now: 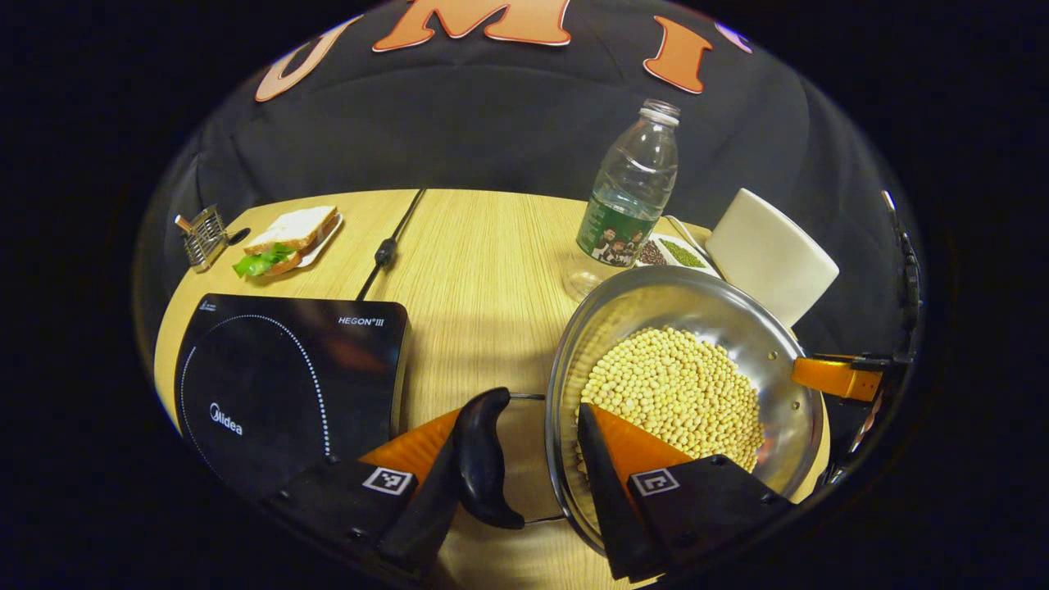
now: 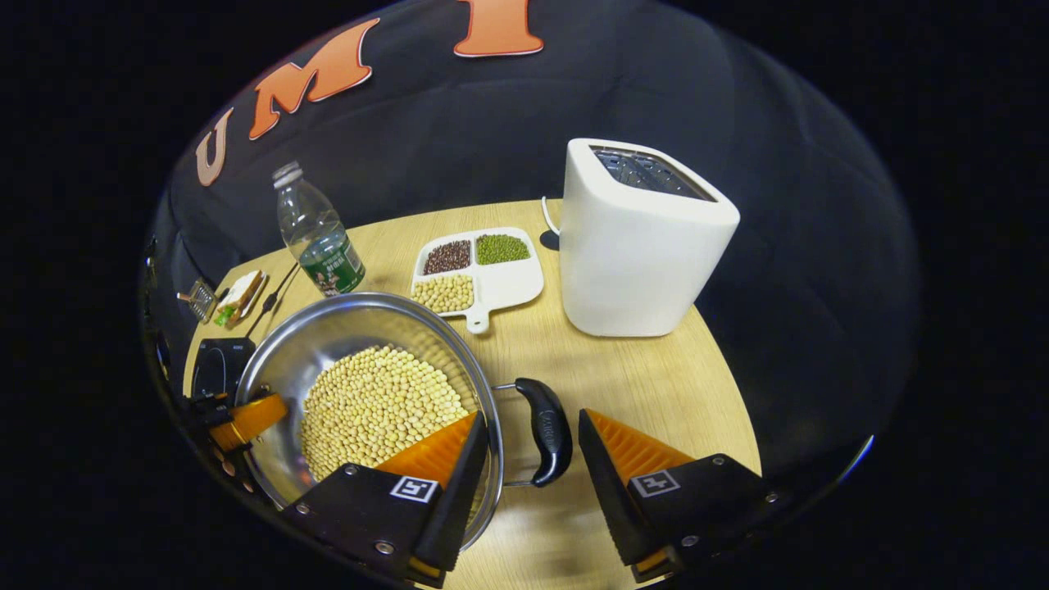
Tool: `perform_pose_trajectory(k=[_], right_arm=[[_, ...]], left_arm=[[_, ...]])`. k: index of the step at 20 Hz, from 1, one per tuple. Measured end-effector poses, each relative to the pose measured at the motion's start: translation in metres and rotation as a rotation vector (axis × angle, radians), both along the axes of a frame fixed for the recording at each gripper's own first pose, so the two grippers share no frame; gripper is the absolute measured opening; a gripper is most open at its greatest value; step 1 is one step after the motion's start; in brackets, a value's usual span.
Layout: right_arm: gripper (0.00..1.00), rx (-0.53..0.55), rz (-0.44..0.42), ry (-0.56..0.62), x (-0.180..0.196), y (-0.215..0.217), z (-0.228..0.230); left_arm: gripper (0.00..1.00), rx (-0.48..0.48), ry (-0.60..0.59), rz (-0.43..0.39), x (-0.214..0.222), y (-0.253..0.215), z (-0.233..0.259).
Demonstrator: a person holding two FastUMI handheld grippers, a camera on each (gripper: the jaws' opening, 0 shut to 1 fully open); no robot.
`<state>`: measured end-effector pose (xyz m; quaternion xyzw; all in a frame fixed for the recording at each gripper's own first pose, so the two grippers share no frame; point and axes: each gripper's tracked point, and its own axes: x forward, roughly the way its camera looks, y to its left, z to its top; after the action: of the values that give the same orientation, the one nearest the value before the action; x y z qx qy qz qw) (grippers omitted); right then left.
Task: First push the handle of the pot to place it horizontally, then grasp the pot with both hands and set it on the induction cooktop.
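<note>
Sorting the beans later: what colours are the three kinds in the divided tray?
Divided tray: dark reddish-brown, green, pale yellow. Clearest in the right gripper view.

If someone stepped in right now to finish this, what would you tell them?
Left gripper: open, straddling the pot's left handle and rim, one finger inside over the beans.
Right gripper: open, straddling the right handle and rim the same way.
The pot sits on the table, right of the induction cooktop.
Done: both handles lie level, both grippers are in place.
Left: close on both sides, lift evenly, set the pot on the cooktop. Mind the bottle just behind the pot.
</note>
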<state>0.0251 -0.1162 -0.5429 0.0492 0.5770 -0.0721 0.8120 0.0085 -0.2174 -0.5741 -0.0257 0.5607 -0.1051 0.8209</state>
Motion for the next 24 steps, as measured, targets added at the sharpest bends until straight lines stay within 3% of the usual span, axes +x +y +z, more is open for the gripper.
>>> perform_pose_trajectory(k=[2,3,4,8,12,15,23,24], right_arm=[[0.7,-0.037,0.021,0.004,0.001,-0.004,-0.008],[0.63,-0.054,0.033,0.005,0.002,-0.003,-0.009],[0.68,-0.07,0.048,0.002,0.002,-0.002,-0.009],[0.71,-0.07,0.065,0.008,0.001,-0.001,-0.014],[0.71,-0.091,0.056,0.0,0.003,-0.002,-0.017],[0.62,-0.099,0.047,-0.017,0.001,-0.002,-0.015],[0.63,-0.132,0.019,-0.083,-0.011,0.002,0.021],[0.58,-0.126,0.011,-0.098,-0.01,0.005,0.029]], left_arm=[[0.82,0.022,-0.014,0.007,0.005,0.004,-0.004],[0.79,0.029,-0.012,0.009,0.006,0.005,-0.009],[0.73,0.032,-0.012,0.01,0.006,0.004,-0.008],[0.78,0.032,-0.035,0.033,0.009,0.004,-0.013],[0.77,0.042,-0.064,0.015,0.011,0.003,-0.012],[0.77,0.058,-0.105,-0.005,0.015,0.002,-0.014],[0.77,0.069,-0.201,-0.012,0.021,0.005,0.02],[0.75,0.072,-0.207,-0.013,0.02,0.008,0.029]])
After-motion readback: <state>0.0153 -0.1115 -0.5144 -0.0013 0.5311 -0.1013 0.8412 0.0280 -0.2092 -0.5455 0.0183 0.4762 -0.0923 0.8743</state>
